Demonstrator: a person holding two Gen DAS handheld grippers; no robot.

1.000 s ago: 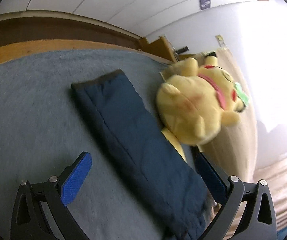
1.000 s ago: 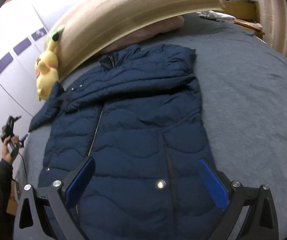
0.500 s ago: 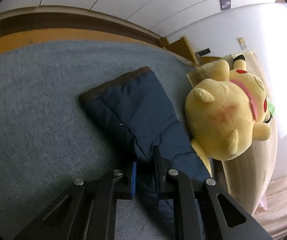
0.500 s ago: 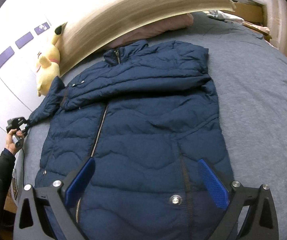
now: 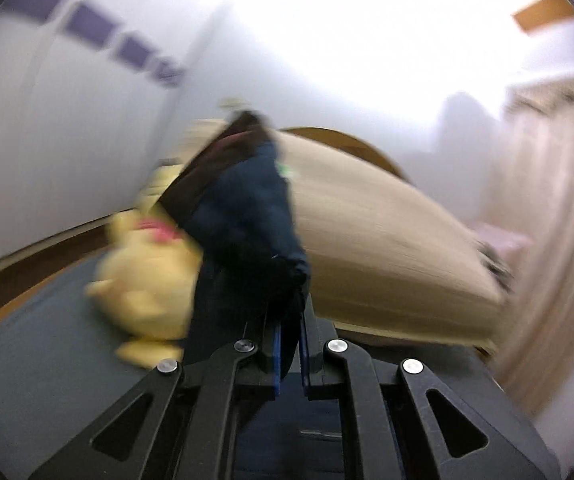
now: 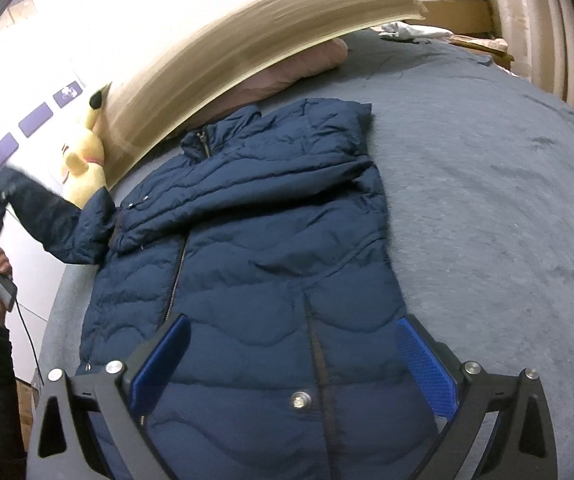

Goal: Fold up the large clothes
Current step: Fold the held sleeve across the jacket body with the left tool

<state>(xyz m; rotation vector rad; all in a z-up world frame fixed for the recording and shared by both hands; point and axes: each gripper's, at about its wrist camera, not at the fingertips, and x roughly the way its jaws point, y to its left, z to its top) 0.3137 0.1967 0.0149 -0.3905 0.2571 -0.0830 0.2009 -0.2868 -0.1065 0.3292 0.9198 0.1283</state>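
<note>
Since a second ago the left gripper (image 5: 290,344) has clamped the sleeve (image 5: 247,216) of the navy quilted puffer jacket (image 6: 255,264) and lifted it off the grey bed (image 6: 487,208), blurring the yellow plush toy (image 5: 147,280) beside it, while the right gripper (image 6: 293,364) hovers spread-fingered above the jacket's hem, bare bedding lying beyond the jacket.

Left view motion-blurred, overexposed wall; fisheye-warped edges.
</note>
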